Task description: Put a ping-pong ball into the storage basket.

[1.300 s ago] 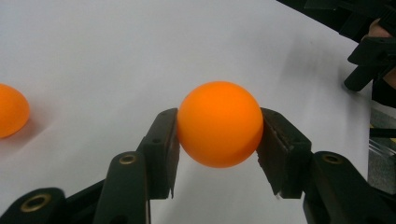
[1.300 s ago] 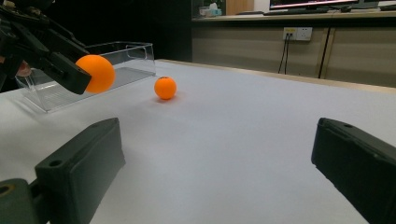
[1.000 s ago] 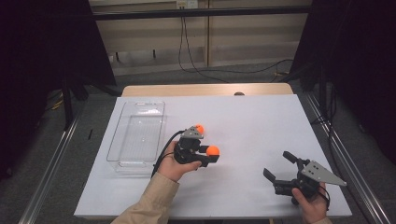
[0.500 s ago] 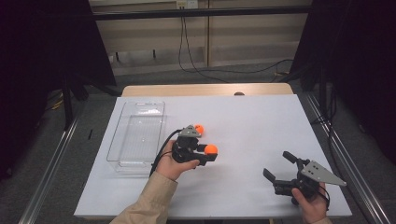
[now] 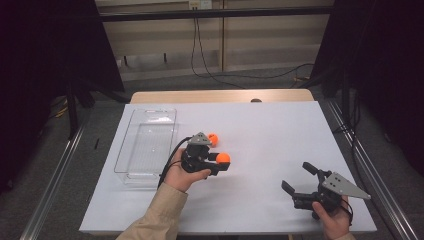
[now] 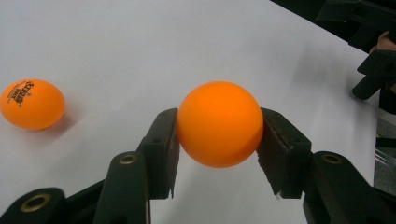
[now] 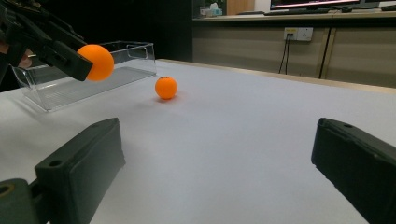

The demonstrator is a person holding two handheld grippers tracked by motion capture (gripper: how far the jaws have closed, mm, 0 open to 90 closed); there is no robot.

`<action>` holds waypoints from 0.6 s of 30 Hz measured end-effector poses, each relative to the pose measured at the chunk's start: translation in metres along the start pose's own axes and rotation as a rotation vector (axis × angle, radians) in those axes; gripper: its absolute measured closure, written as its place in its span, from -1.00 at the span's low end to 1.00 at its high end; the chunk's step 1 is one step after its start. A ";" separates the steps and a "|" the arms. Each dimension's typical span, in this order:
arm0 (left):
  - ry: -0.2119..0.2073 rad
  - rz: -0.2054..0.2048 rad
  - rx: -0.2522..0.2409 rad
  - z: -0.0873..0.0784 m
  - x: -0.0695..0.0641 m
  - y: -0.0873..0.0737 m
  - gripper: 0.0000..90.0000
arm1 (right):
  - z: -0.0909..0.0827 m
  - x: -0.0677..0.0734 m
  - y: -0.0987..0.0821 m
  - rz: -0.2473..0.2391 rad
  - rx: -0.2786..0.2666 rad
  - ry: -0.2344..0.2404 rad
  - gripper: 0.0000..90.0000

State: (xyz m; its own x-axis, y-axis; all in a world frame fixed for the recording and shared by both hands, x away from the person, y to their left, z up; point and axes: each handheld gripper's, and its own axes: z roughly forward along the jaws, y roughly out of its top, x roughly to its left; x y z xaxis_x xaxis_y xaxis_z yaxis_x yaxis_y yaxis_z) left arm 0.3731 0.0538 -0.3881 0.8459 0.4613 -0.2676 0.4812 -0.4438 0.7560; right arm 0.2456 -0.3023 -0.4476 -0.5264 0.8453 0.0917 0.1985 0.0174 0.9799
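My left gripper (image 6: 218,140) is shut on an orange ball (image 6: 219,123), held a little above the white table; the same held orange ball (image 5: 223,158) shows mid-table in the high view, with the left gripper (image 5: 220,161) around it, and at upper left in the right gripper view as the held orange ball (image 7: 96,62). A second orange ball (image 5: 213,138) lies on the table just beyond; it carries printed lettering, seen on that second orange ball (image 6: 31,103) in the left gripper view, and it sits near the tray as the second orange ball (image 7: 166,87). My right gripper (image 5: 298,177) stands open and empty near the front right; its jaws are wide apart around the right gripper (image 7: 215,154) midpoint.
A clear plastic tray (image 5: 127,150) lies empty at the table's left side, its near wall (image 7: 56,95) showing in the right gripper view. The white table sheet (image 5: 280,130) spreads between both hands. Dark curtains and metal rails flank the table.
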 end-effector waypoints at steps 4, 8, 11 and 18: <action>0.002 -0.004 0.001 -0.002 0.002 0.000 0.13 | 0.000 0.000 0.000 -0.002 0.000 0.000 -0.96; 0.008 -0.012 -0.005 -0.004 0.004 0.000 0.13 | 0.000 0.000 0.000 -0.002 0.001 0.000 -0.96; 0.010 -0.013 -0.008 -0.005 0.005 0.001 0.13 | 0.000 0.000 0.000 -0.002 0.001 0.000 -0.96; 0.019 -0.019 -0.015 -0.009 0.007 0.001 0.13 | 0.000 0.000 0.000 -0.002 0.001 0.001 -0.96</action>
State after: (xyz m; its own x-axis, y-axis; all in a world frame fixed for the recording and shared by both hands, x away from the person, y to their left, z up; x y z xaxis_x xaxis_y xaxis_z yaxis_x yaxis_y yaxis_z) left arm 0.3776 0.0638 -0.3835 0.8320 0.4842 -0.2708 0.4936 -0.4233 0.7598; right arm 0.2458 -0.3022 -0.4478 -0.5277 0.8447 0.0898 0.1986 0.0199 0.9799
